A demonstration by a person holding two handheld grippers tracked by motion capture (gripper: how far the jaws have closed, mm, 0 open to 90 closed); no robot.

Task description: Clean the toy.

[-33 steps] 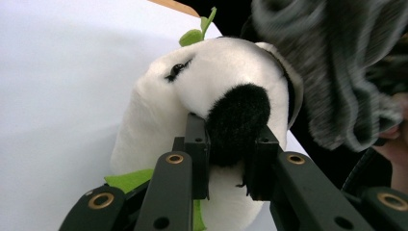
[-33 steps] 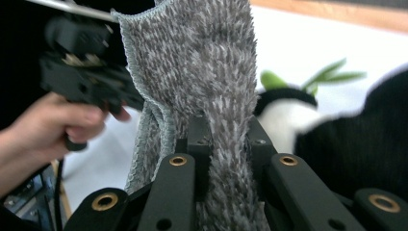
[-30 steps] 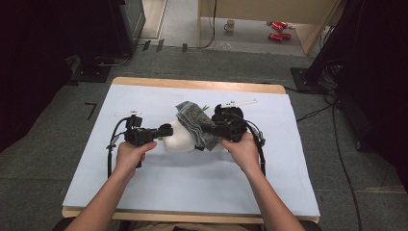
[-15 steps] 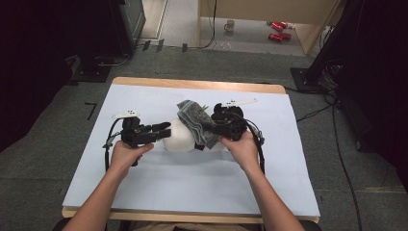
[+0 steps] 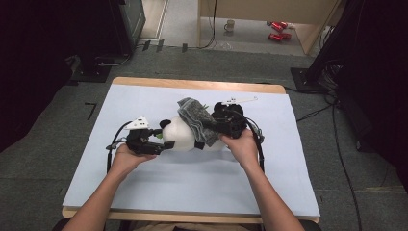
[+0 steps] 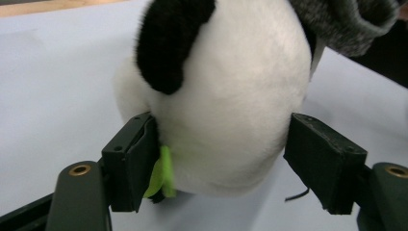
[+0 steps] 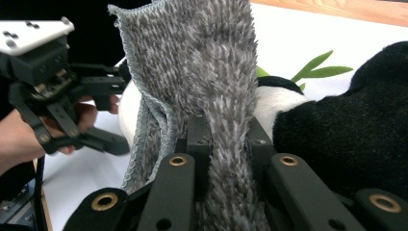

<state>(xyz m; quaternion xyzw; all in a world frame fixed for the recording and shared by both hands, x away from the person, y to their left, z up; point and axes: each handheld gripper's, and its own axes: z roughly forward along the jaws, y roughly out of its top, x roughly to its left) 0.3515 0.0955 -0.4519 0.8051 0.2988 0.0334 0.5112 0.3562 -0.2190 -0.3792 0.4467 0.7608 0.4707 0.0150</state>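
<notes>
A black-and-white panda plush (image 5: 185, 137) lies on its side on the pale blue mat, a grey towel (image 5: 195, 120) draped over its middle. My left gripper (image 5: 166, 140) is open with its jaws on either side of the white head (image 6: 231, 106). They have just been opening, and the far jaw stands clear of the fur. A green felt leaf (image 6: 161, 173) shows beside the near jaw. My right gripper (image 5: 211, 127) is shut on a fold of the towel (image 7: 202, 72) above the plush's black body (image 7: 337, 130). The right gripper view also shows the left gripper (image 7: 113, 120).
The mat (image 5: 192, 192) covers a wooden table whose bare edge (image 5: 192, 84) shows at the back. On the floor beyond are a mug (image 5: 230, 25), red cans (image 5: 276, 31), black stands and cables. Open mat lies in front of and to either side of the plush.
The left gripper's jaws have spread apart from the panda's head, which was pinched a second ago. The right hand and the towel have stayed where they were.
</notes>
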